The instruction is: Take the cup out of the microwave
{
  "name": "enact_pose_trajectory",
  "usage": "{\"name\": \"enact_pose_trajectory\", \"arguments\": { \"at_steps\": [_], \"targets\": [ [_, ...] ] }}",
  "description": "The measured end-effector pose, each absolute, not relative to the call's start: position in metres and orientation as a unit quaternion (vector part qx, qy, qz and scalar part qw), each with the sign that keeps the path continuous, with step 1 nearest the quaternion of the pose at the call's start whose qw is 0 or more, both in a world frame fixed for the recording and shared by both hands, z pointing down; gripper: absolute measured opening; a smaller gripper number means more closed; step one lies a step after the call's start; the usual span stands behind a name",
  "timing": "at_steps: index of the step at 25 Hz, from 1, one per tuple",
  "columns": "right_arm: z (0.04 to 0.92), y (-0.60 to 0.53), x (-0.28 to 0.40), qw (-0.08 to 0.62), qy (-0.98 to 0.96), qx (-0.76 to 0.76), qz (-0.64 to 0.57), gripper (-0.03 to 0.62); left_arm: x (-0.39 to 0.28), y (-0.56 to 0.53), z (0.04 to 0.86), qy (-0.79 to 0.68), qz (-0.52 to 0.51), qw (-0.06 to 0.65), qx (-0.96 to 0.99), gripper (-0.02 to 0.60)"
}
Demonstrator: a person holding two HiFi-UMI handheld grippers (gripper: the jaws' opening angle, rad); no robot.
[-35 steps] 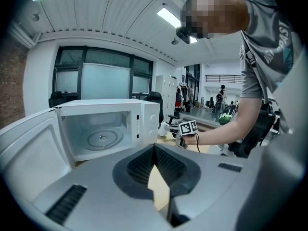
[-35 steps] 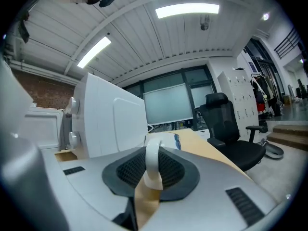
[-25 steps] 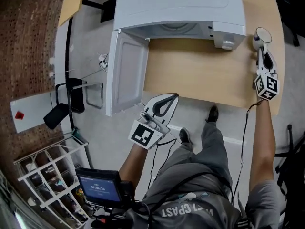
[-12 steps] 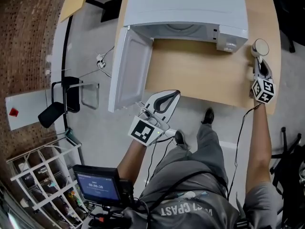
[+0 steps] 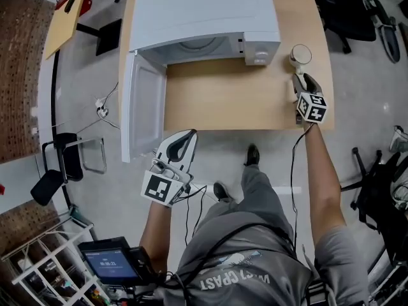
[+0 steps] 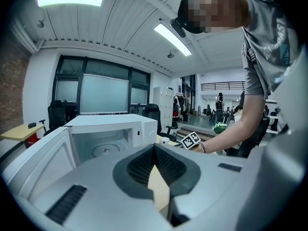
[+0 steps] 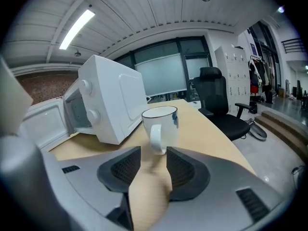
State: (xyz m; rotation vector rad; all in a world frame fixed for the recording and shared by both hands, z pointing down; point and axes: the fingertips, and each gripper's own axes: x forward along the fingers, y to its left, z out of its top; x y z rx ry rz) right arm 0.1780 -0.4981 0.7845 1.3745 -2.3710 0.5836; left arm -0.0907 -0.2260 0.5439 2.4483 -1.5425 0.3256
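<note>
The white cup (image 5: 300,55) with a dark rim stands upright on the wooden table (image 5: 223,101), just right of the white microwave (image 5: 204,11). The microwave door (image 5: 143,113) hangs open and the cavity (image 6: 103,148) holds only its glass plate. My right gripper (image 5: 299,78) lies low over the table right behind the cup (image 7: 161,121). Its jaws are opening; the cup's handle (image 7: 156,138) sits at their tips and the pads do not press it. My left gripper (image 5: 189,132) hovers off the table's front edge by the door, shut and empty (image 6: 154,147).
A black office chair (image 7: 216,95) stands past the table's far right corner. On the floor to the left are a dark chair (image 5: 54,171), cables (image 5: 102,107) and a wire rack (image 5: 44,266). A small screen (image 5: 108,263) sits low by the person's legs.
The right gripper's jaws have parted from the cup's handle and the cup stays on the table. The left gripper has lifted a little by the open door.
</note>
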Motion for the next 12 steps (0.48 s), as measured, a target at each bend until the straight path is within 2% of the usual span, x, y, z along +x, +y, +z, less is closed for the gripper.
{"name": "enact_pose_trajectory", "arguments": {
  "at_steps": [6,12],
  "targets": [
    [0.754,-0.458,0.186,0.157,-0.828,0.502,0.195,0.146,-0.101,-0.192,0.527,-0.532,0.098,0.103,0.835,0.026],
    [0.685,-0.399,0.173,0.125,-0.846,0.496,0.148,0.144,-0.111,-0.154,0.503,-0.544,0.081,0.09,0.831,0.026]
  ]
}}
